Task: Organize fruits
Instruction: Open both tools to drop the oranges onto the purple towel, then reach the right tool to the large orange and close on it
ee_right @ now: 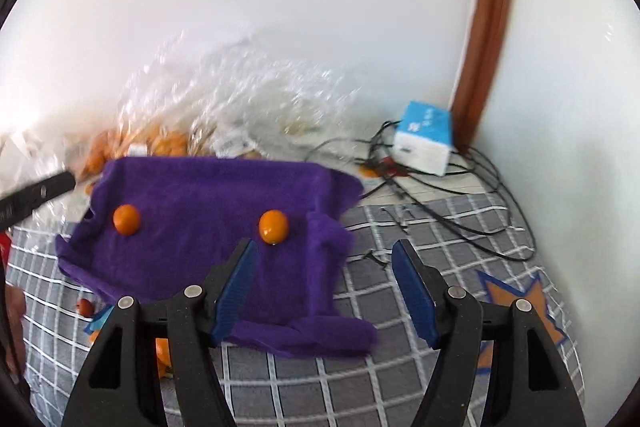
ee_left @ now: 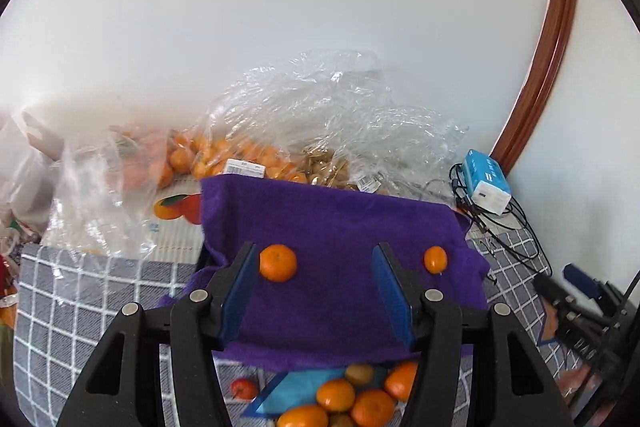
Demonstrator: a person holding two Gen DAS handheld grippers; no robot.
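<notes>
A purple cloth (ee_left: 340, 239) lies over a raised box on the grey checked mat. Two oranges rest on it: a larger one (ee_left: 278, 263) at left and a smaller one (ee_left: 435, 259) at right. They also show in the right wrist view, the left orange (ee_right: 127, 220) and the right orange (ee_right: 273, 226). My left gripper (ee_left: 316, 255) is open and empty above the cloth, its left finger beside the larger orange. My right gripper (ee_right: 324, 251) is open and empty over the cloth's right edge, just in front of the right orange. Several oranges (ee_left: 352, 401) lie heaped below the cloth's front edge.
Clear plastic bags (ee_left: 320, 115) with several oranges stand against the white wall behind the cloth. A blue-white box (ee_left: 486, 181) and black cables (ee_right: 440, 195) sit at the right by a brown door frame. A small red fruit (ee_left: 243, 388) lies on the mat.
</notes>
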